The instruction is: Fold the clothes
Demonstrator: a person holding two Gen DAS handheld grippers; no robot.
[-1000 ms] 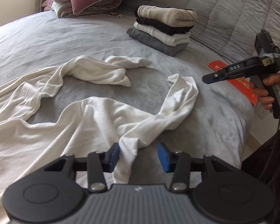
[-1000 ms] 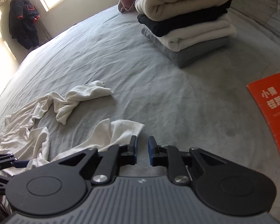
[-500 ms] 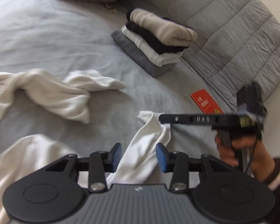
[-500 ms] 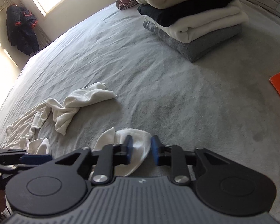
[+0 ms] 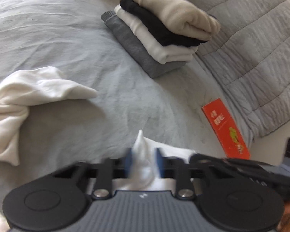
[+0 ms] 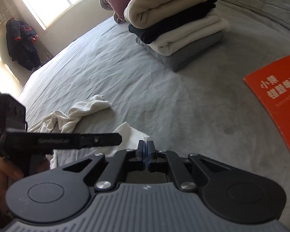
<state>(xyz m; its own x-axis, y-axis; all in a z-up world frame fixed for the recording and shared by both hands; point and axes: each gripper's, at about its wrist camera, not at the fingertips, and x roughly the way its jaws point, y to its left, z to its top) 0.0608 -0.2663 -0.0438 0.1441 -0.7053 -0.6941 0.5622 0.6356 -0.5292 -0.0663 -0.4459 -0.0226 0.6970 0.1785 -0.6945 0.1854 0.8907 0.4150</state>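
While it lies crumpled across the grey bed (image 5: pixel 71 38), the white garment (image 5: pixel 29 92) has its near end gathered at both claws. The left claw (image 5: pixel 143 163) is closing with a bunched fold between its blue pads, seemingly pinched; the right claw (image 6: pixel 146 150) is clenched on a thin edge of the same cloth. Judging by this, the step is securing two grip points; next the cloth needs lifting and spreading flat. Only the left view shows the bunched fold; only the right view shows the window and hanging coat (image 6: pixel 21 42). Both show the folded stack (image 5: pixel 160 31) and orange booklet (image 6: pixel 276 89).
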